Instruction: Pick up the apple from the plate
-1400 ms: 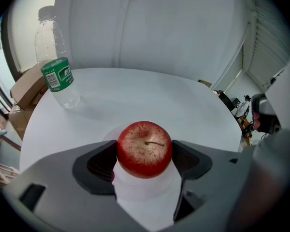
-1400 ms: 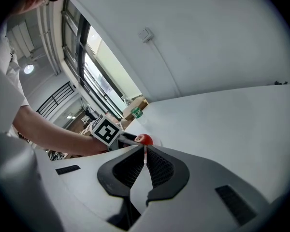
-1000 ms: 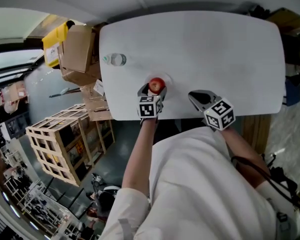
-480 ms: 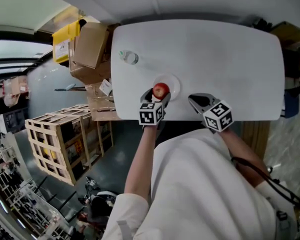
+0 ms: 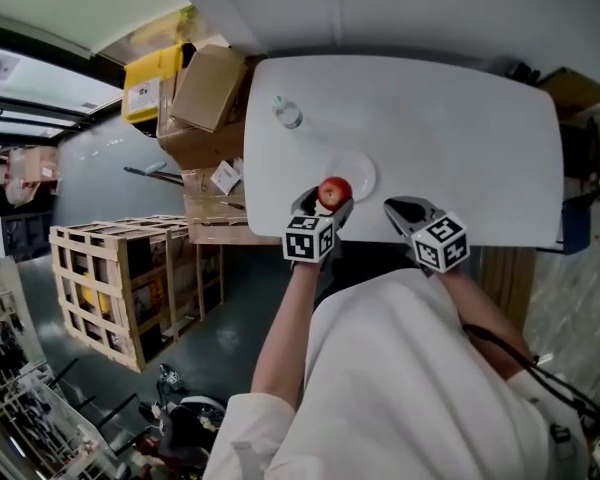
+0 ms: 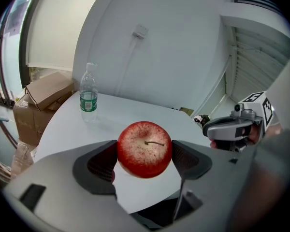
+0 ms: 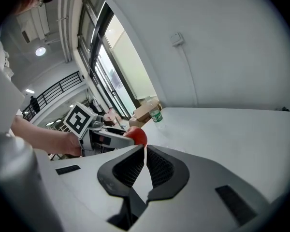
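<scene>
Apple (image 5: 333, 192): red, stem up, clamped at its sides between the two jaws of the left gripper (image 5: 324, 204). It sits over the near rim of the plate (image 5: 366, 168), on the person's side.
Change, apple: a second ago it sat at the plate's centre; it has since come toward the table's near edge with the gripper.
Left gripper: jaws shut on the apple, both dark pads touching its skin. White surface and a shadow show below the fruit in the left gripper view.
Right gripper (image 5: 395, 208): jaws together with only a thin slit between them, nothing held. It rests at the table's near edge, just right of the plate.
Change, right gripper: position against the table edge is unchanged.
Table (image 5: 460, 118): white, with rounded corners.
Bottle (image 5: 287, 113): clear plastic, upright, standing at the far left of the table, well apart from the plate.
Writing, bottle: green band label; print too small to read.
Marker cubes: black-and-white square patterns only, no text.
Yellow crate (image 5: 153, 80): beside the cardboard box (image 5: 212, 86), left of the table; it carries a white sticker, illegible.
Wooden crate (image 5: 120, 283): on the floor, lower left.
</scene>
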`<state>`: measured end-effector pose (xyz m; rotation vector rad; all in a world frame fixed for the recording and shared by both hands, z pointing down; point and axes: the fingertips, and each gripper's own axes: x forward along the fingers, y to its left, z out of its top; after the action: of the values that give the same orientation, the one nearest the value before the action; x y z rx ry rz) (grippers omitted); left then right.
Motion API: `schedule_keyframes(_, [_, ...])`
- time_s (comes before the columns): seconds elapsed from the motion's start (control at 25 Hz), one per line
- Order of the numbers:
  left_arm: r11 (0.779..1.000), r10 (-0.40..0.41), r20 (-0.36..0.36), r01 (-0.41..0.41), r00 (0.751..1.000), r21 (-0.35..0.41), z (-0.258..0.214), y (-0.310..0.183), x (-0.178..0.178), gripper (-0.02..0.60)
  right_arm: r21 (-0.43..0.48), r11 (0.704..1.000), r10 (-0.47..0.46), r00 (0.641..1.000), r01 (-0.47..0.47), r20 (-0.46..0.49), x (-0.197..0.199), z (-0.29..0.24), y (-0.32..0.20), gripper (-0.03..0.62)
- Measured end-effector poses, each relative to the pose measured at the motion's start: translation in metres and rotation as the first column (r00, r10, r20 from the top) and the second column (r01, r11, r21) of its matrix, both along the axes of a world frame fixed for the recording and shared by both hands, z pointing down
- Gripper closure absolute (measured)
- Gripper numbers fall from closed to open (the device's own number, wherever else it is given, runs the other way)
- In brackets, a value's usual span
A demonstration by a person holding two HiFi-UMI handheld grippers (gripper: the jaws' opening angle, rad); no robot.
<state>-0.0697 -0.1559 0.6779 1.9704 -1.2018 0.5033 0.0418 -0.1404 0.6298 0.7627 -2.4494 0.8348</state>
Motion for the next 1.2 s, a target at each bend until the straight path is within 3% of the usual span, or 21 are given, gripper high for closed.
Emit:
schedule_keyframes(0.6, [0.995, 0.037, -0.052, -0.032, 0.998, 0.090, -0.050, 0.066, -0.018, 0.225, 0.081, 0.995, 0.062, 0.998, -0.060, -0.020, -0.011, -0.023, 0.066, 0.556])
schedule_keyframes(1.2, [0.993, 0.075, -0.117, -0.064, 0.990, 0.097, -0.074, 0.142, -0.021, 0.225, 0.118, 0.980, 0.160, 0.987, -0.159, 0.004, 0.011, -0.043, 0.151, 0.556])
